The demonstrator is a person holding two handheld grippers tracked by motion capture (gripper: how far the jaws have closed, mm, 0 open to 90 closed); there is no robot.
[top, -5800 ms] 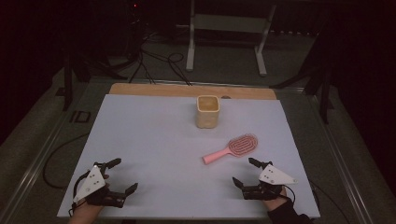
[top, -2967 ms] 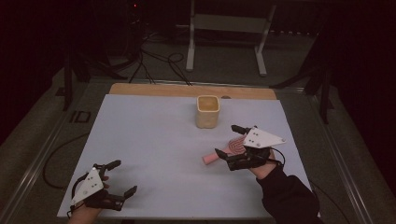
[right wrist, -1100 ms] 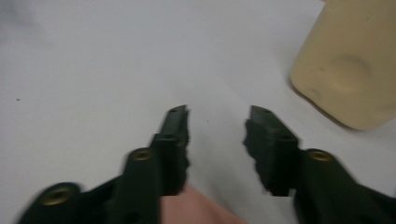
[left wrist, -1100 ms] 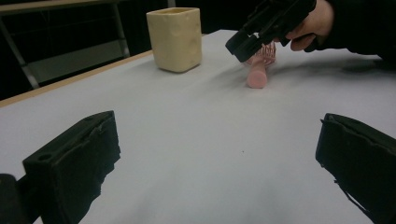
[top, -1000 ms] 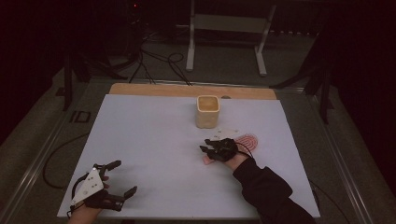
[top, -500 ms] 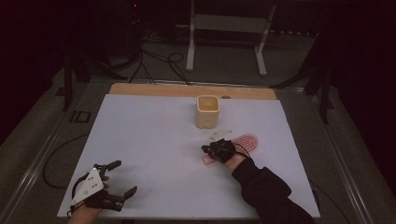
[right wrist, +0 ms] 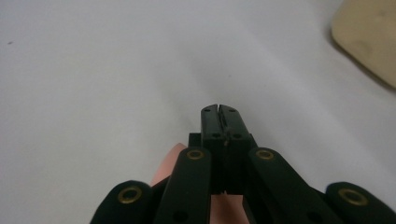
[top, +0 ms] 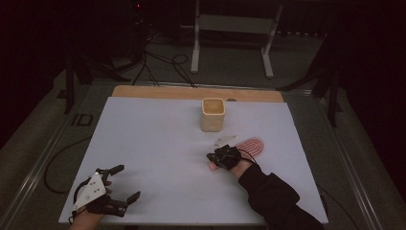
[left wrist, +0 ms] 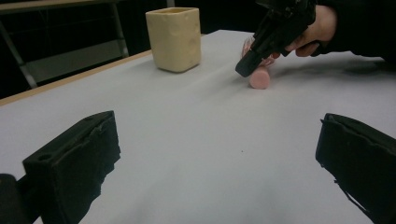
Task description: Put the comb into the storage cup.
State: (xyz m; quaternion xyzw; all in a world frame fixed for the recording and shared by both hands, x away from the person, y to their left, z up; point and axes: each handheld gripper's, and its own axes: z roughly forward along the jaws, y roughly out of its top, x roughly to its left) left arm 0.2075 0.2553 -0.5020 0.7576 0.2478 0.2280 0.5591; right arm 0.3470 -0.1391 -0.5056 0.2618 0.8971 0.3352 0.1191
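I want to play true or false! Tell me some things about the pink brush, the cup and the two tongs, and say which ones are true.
1. The right tongs are down at the handle of the pink brush. True.
2. The left tongs are squeezing the brush. False: they are wide open near the table's front edge, far from it, with nothing between them.
3. The cream cup stands upright behind the brush. True.
4. The brush is inside the cup. False: it lies flat on the white table, apart from the cup.
5. The right tongs are wide open. False: in the right gripper view their tips are pressed together, with the pink handle just beneath them.
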